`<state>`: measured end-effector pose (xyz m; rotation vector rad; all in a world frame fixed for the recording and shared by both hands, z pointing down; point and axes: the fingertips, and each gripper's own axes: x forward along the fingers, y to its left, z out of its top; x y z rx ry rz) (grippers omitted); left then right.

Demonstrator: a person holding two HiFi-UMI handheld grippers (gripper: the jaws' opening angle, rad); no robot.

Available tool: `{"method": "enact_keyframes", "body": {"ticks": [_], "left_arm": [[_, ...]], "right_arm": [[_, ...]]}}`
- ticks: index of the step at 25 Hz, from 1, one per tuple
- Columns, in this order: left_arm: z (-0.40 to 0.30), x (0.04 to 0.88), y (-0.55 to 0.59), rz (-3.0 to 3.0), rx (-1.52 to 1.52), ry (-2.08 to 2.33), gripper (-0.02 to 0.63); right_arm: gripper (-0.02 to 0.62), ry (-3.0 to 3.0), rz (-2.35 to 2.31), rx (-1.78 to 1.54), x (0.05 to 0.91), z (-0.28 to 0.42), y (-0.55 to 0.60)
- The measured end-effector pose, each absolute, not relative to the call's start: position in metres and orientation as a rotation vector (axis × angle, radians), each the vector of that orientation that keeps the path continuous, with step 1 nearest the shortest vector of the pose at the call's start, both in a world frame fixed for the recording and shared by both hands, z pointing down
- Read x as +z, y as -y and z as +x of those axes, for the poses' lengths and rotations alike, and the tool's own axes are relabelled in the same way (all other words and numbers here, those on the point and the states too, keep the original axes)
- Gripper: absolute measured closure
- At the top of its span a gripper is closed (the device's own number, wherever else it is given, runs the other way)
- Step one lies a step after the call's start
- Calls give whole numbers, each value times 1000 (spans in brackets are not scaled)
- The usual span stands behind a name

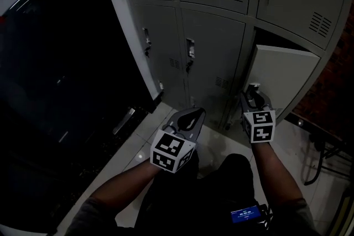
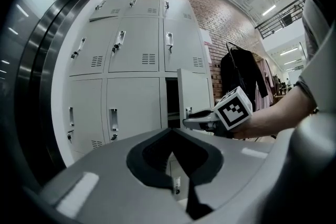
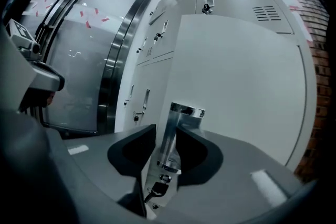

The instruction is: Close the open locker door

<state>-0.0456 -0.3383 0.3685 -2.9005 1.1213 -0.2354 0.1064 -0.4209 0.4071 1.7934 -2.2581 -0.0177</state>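
In your head view the grey locker bank (image 1: 210, 36) fills the picture from 12 to 2 o'clock, with a dark glass wall (image 1: 55, 63) at 9 o'clock. The open locker door (image 1: 279, 77) is in the lowest row at 3 o'clock and swings out toward you. Your right claw (image 1: 253, 91) is at the free edge of this door. In the right gripper view its jaws stand a little apart around the metal handle (image 3: 169, 144), and a thin gap shows on the left side. A small key (image 3: 157, 186) hangs under the handle. Your left claw (image 1: 194, 113), at 6 o'clock, hovers over the floor tiles (image 1: 221, 143) with jaws together and empty.
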Motion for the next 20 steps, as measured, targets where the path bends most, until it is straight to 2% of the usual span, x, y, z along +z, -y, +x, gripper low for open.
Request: {"method": "enact_keyframes", "body": {"ticks": [11,18,20], "left_arm": [[-60,369,342,-2879,-237,-1165,604],[-71,375,345,-2879,-257,-1203,604],[-73,376,346,-2878,-261,-1213,604]], "right_arm": [[491,2205,1831,6,410,118,475],[586,2164,1910,46,411,143,498],[588,2164,1931,62,411,151,503]]}}
